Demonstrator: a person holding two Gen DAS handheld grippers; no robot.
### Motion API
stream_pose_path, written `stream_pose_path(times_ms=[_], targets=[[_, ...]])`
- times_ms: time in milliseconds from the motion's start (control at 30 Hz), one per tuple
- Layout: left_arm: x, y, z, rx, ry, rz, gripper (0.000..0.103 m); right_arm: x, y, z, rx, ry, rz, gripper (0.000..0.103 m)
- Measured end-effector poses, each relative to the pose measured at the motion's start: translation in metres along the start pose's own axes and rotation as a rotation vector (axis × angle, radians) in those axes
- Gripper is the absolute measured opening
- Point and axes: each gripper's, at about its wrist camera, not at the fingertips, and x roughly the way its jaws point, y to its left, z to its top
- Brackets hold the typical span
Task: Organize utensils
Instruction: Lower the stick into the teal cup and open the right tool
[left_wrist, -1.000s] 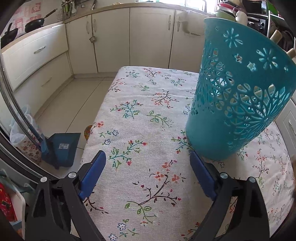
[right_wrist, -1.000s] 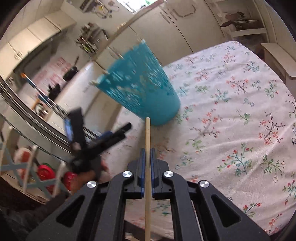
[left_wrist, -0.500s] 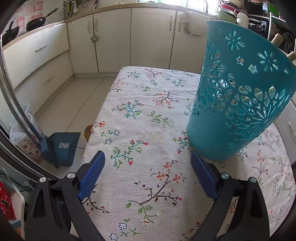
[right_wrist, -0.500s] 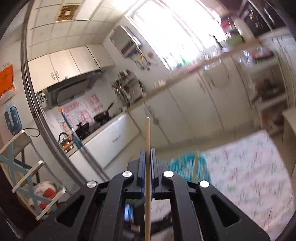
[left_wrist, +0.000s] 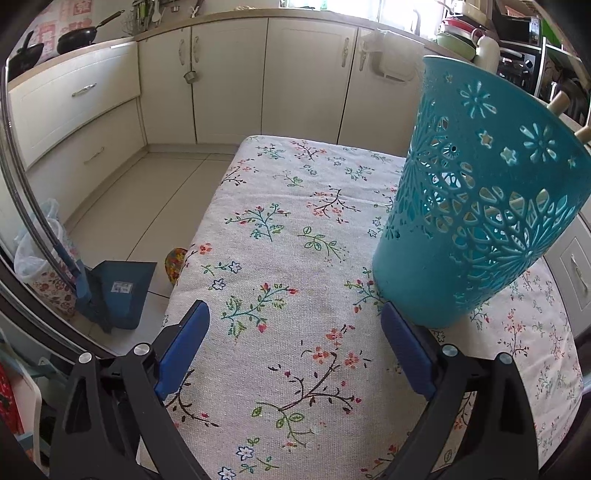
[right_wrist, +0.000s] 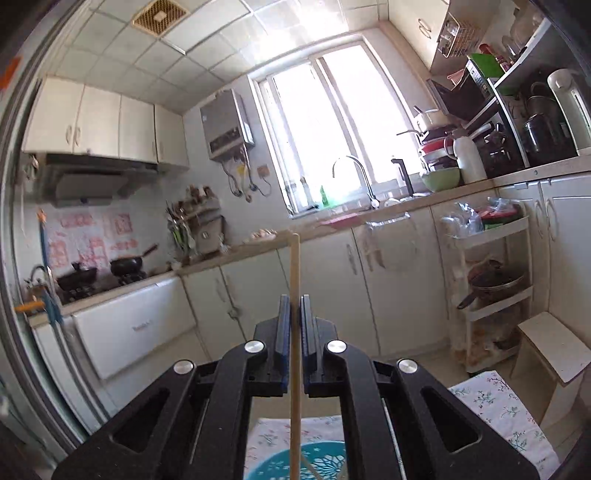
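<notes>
Right gripper (right_wrist: 294, 306) clamped on upright wooden stick (right_wrist: 294, 295) above teal basket (right_wrist: 317, 461) | left gripper (left_wrist: 293, 325) wide apart, empty, over floral tablecloth (left_wrist: 280, 206)

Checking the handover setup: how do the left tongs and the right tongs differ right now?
The left tongs stand wide open and empty; the right tongs are shut on a thin wooden stick. The left tongs look down at the floral tablecloth beside the teal basket; the right tongs look out across the kitchen. Both have blue pads on black arms.
</notes>
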Motion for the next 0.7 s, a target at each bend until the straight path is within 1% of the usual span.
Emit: stream_pose_path(times_ms=[100,167,367,433,567,633,667,700], targets=[[0.000,0.000,0.000,-0.005,-0.002,-0.004,0.090,0.013,-0.002,-0.020,-0.002,0.071,-0.007,0.006],[0.001,0.000,0.000,-0.005,-0.003,-0.005,0.090,0.012,-0.001,-0.027,-0.016,0.090,-0.009,0.006],[0.001,0.001,0.000,-0.006,-0.002,-0.002,0.090,0.003,0.002,-0.037,-0.059,0.182,0.023,0.007],[0.001,0.002,-0.001,-0.008,-0.001,-0.001,0.090,-0.003,0.004,-0.041,-0.078,0.204,0.034,0.012],[0.001,0.003,-0.001,-0.011,0.002,0.003,0.090,-0.030,-0.002,-0.045,-0.085,0.232,0.044,0.017],[0.001,0.003,-0.001,-0.012,0.003,0.005,0.091,-0.050,-0.008,-0.048,-0.086,0.240,0.036,0.025],[0.001,0.003,-0.001,-0.012,0.003,0.006,0.091,-0.059,-0.010,-0.051,-0.085,0.246,0.032,0.027],[0.001,0.003,-0.001,-0.012,0.004,0.008,0.091,-0.070,-0.013,-0.056,-0.088,0.253,0.023,0.031]])
